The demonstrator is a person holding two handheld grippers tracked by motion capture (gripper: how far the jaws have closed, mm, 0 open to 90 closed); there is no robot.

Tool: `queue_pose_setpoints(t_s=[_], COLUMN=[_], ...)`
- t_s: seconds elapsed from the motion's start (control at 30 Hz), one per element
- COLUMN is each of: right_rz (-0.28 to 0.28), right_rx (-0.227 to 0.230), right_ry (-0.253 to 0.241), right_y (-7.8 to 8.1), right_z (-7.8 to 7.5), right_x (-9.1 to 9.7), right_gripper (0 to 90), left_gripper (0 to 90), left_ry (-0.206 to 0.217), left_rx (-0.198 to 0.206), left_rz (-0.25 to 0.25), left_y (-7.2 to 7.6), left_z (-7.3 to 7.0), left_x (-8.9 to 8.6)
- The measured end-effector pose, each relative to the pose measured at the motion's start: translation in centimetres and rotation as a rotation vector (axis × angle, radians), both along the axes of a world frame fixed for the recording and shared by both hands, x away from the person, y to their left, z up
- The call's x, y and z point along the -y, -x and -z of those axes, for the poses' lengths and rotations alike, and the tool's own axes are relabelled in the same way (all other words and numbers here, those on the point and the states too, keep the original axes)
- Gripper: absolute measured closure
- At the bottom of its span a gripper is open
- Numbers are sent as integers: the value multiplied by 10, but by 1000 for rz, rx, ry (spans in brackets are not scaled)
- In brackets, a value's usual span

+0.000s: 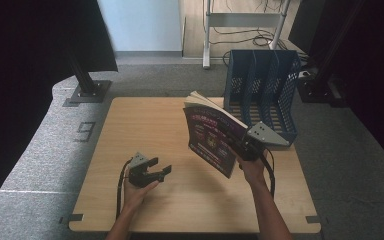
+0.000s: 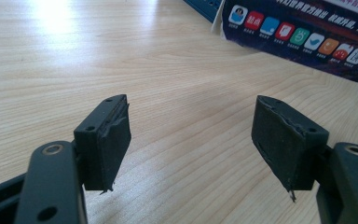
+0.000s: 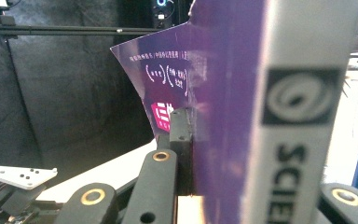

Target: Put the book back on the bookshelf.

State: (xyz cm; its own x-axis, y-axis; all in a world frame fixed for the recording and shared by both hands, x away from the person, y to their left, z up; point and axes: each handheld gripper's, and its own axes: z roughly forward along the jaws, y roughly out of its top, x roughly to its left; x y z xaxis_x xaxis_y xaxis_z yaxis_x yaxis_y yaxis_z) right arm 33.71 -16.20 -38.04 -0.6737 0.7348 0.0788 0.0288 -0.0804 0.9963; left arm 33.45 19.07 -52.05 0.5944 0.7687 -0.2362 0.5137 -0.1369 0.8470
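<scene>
The book (image 1: 211,140) has a dark purple cover with pink blocks, white lettering, a row of many-coloured square icons and a white spine with grey print. At two o'clock, the file rack (image 1: 265,90) is blue, perforated mesh. The counter (image 1: 150,130) is pale woodgrain.

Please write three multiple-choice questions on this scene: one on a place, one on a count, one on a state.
1. Where does the blue plastic mesh file rack stand?
A. far right of the wooden table
B. on the floor
C. near left corner

2. How many slots does the rack have?
A. one
B. three
C. six

3. How is the left hand-held gripper?
A. shut on the book
B. shut on a pen
C. open, holding nothing

Answers: 1 A, the high view shows it there. 2 B, two dividers make three slots. 3 C, only bare table between its jaws; the right hand-held gripper clamps the purple softcover book.
</scene>
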Motion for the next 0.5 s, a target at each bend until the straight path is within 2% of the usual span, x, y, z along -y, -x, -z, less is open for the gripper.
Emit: queue_pose_setpoints(t_s=[0.5], right_rz=[31], right_rx=[9], right_ry=[-13], right_y=[-1], right_z=[-11], right_x=[10], right_gripper=[813], left_gripper=[284], left_ry=[3], left_rx=[-3], left_rz=[-23], left_y=[-1], left_z=[2], left_x=[-6])
